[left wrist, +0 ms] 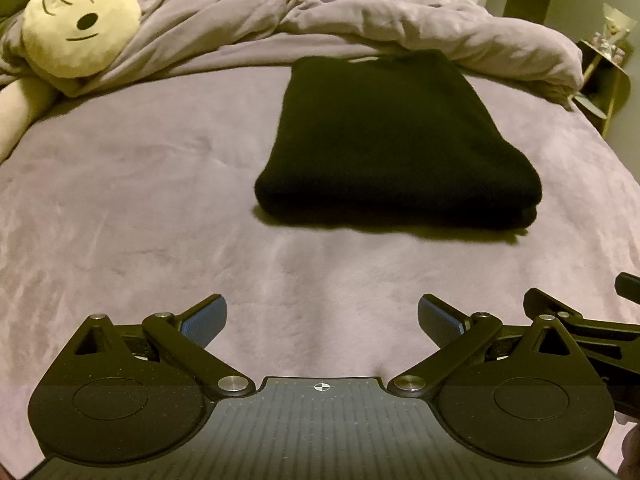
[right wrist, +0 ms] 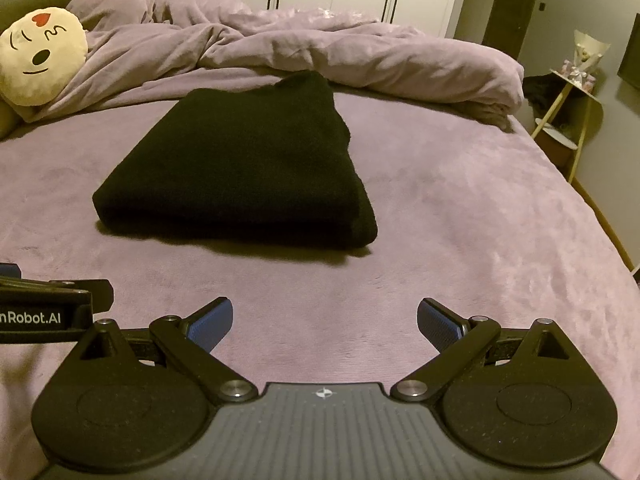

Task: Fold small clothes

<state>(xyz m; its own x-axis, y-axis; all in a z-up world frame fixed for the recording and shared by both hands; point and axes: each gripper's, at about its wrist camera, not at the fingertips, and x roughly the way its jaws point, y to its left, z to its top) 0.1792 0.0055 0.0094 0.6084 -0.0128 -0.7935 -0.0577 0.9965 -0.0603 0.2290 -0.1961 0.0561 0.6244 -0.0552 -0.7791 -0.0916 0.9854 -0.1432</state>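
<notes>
Mauve bed sheet (left wrist: pixel 120 200) fills the left wrist view, and on it lies a black garment (left wrist: pixel 396 140) folded into a thick, neat rectangle, ahead and slightly right of the left gripper (left wrist: pixel 322 320), whose blue-padded fingers are spread wide and hold nothing. From the right wrist, the garment (right wrist: pixel 240 164) sits ahead-left of the right gripper (right wrist: pixel 325 322), likewise wide apart and empty. A round emoji pillow (right wrist: pixel 38 66) rests against the rumpled duvet (right wrist: pixel 320 52).

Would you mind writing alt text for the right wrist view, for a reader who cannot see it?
A black garment, folded into a neat rectangle, lies on a mauve bedsheet ahead of the open, empty right gripper. Behind it are a rumpled duvet and a cream emoji pillow at far left.
</notes>
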